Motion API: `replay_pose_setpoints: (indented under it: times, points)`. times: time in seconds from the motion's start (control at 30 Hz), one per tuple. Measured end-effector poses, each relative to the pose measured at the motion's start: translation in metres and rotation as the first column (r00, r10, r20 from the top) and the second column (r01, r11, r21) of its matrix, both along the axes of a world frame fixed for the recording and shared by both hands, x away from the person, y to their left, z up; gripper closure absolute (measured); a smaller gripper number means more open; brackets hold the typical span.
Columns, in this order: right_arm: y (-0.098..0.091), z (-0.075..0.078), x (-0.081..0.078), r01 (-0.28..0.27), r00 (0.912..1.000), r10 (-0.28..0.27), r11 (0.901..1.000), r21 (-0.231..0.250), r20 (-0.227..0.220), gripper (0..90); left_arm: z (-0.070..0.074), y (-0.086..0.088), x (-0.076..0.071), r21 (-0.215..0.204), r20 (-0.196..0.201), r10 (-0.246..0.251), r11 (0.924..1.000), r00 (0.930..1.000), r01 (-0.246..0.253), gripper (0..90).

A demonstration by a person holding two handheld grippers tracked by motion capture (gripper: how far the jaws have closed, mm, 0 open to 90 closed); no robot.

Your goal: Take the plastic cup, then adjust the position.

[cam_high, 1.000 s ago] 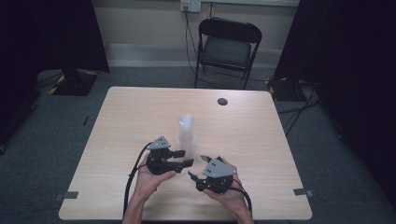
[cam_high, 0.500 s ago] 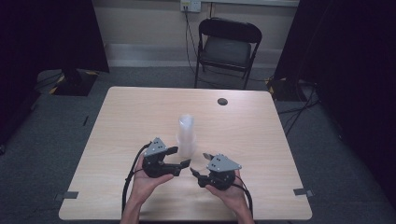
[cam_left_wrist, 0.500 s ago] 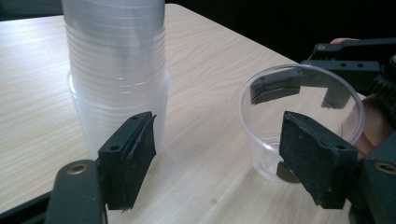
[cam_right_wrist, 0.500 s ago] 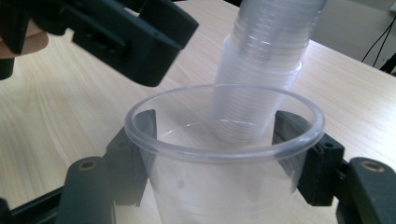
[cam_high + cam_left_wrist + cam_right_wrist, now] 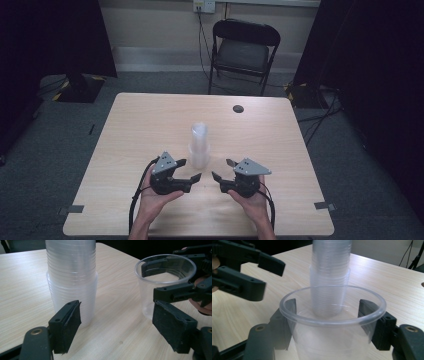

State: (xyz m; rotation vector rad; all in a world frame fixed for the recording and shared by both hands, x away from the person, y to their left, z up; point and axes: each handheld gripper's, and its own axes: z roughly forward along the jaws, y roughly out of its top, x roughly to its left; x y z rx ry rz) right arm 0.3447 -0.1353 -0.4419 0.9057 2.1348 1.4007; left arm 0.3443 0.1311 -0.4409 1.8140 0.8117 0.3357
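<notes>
A tall stack of clear plastic cups (image 5: 199, 145) (image 5: 71, 277) (image 5: 330, 277) stands upright mid-table. My right gripper (image 5: 221, 169) (image 5: 332, 312) is shut on a single clear cup (image 5: 332, 322) (image 5: 165, 285), one jaw on each side of its wall just below the rim. My left gripper (image 5: 191, 169) (image 5: 117, 307) is open; its jaws have just been opening and nothing lies between them. It points at the gap between the stack and the single cup. In the left gripper view the right gripper (image 5: 150, 280) shows around that cup, and the right gripper view shows the left gripper (image 5: 264, 276) at upper left.
The light wooden table (image 5: 150, 120) has a dark round grommet (image 5: 238, 108) near its far right. A black folding chair (image 5: 243, 50) stands behind the table. Black cables trail from both grippers toward the near edge.
The two grippers, close together a second ago, have drawn apart. The left jaws have spread wider, and the right gripper has shifted right with the cup.
</notes>
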Motion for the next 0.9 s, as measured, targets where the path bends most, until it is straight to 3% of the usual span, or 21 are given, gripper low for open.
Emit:
replay_pose_setpoints:
  times: [0.2,0.47,0.6,0.7,0.9]
  points:
    - [-0.007,0.001,0.009,0.032,0.9995,-0.032,0.9989,0.034,-0.009,31.6,-0.002,0.004,-0.004,-0.004,0.011,0.012,0.9999,0.9999,-0.012,20.3]
    - [-0.019,0.003,0.026,0.096,0.9951,-0.095,0.9921,0.08,-0.028,31.8,-0.01,0.012,-0.008,-0.018,-0.015,0.053,0.9984,0.9985,-0.053,19.9]
    - [-0.022,0.005,0.035,0.138,0.9902,-0.137,0.9879,0.07,-0.027,31.8,-0.015,0.017,-0.009,-0.026,-0.017,0.073,0.997,0.9972,-0.073,18.4]
    - [-0.023,0.006,0.04,0.143,0.9897,-0.142,0.9874,0.068,-0.018,31.7,-0.015,0.019,-0.01,-0.011,-0.024,0.073,0.9973,0.9971,-0.073,18.2]
    - [-0.025,0.004,0.052,0.175,0.9844,-0.174,0.9829,0.056,-0.025,31.5,-0.018,0.021,-0.011,-0.02,-0.026,0.079,0.9966,0.9965,-0.08,18.5]
